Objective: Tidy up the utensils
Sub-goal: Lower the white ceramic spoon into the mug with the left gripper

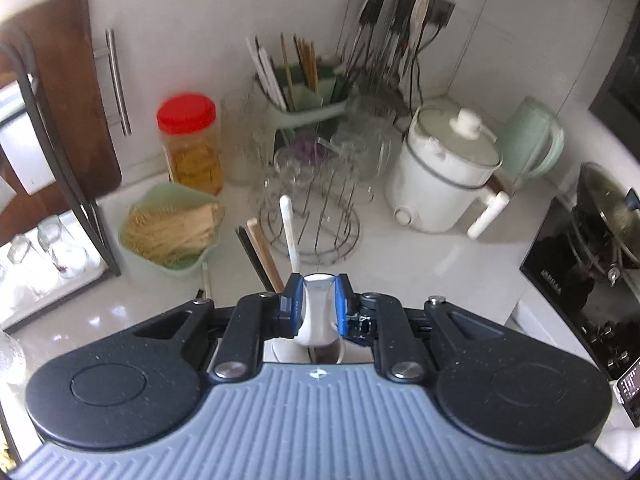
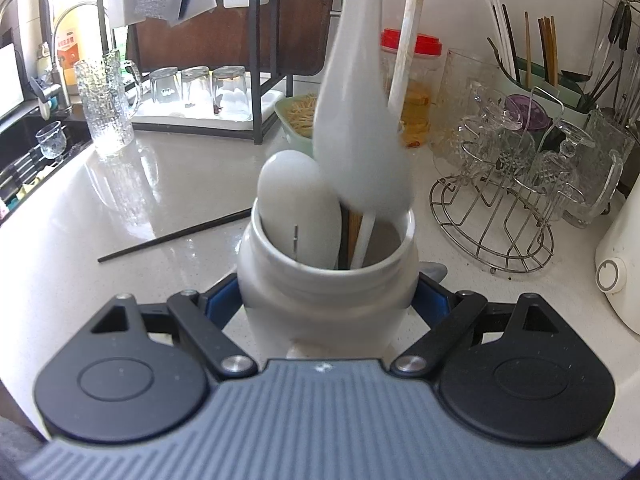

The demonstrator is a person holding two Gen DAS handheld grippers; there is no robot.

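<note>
My left gripper (image 1: 317, 306) is shut on the handle of a white ceramic spoon (image 1: 316, 308), held over a white ceramic jar (image 1: 280, 350) below it. In the right wrist view that spoon (image 2: 360, 120) hangs bowl-down into the jar (image 2: 328, 280). My right gripper (image 2: 328, 300) is shut on the jar's body, its blue pads on both sides. The jar holds another white spoon (image 2: 298, 204), a white stick (image 2: 404, 64) and chopsticks (image 1: 260, 256). One black chopstick (image 2: 172, 238) lies loose on the counter left of the jar.
A wire glass rack (image 2: 500, 216) with glasses stands right of the jar. Behind are a green bowl of toothpicks (image 1: 172, 228), a red-lidded jar (image 1: 190, 142), a green utensil drainer (image 1: 300, 96), a white cooker (image 1: 444, 168), a glass pitcher (image 2: 106, 104) and the sink (image 2: 32, 148).
</note>
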